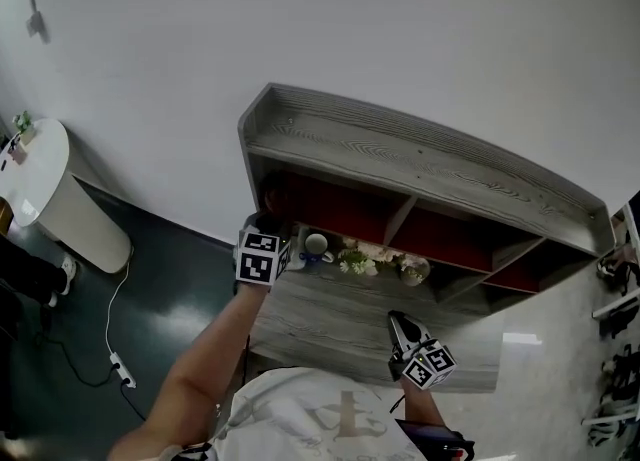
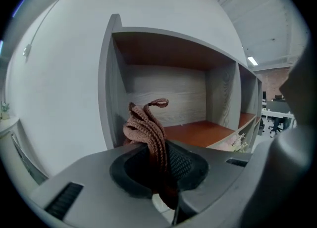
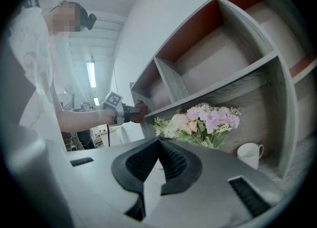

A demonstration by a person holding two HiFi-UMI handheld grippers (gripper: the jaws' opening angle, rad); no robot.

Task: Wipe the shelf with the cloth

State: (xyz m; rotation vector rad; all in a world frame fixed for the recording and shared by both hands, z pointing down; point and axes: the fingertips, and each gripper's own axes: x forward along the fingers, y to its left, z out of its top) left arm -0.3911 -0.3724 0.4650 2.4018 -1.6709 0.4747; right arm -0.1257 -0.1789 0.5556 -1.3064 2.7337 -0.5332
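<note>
**Shelf unit and its load**

A grey wood-grain shelf (image 1: pixel 420 164) with red-brown compartment floors stood against a white wall (image 1: pixel 300 19). On the grey ledge (image 1: pixel 330 319) beneath the compartments stood two things: a white mug (image 1: pixel 316 244) and, near it, a bunch of flowers (image 1: pixel 355 260).

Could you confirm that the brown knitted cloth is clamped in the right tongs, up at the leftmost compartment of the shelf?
Not quite: the left gripper view shows the cloth clamped in the left tongs; the right tongs are shut on nothing. It is indeed up at the leftmost compartment of the shelf.
</note>
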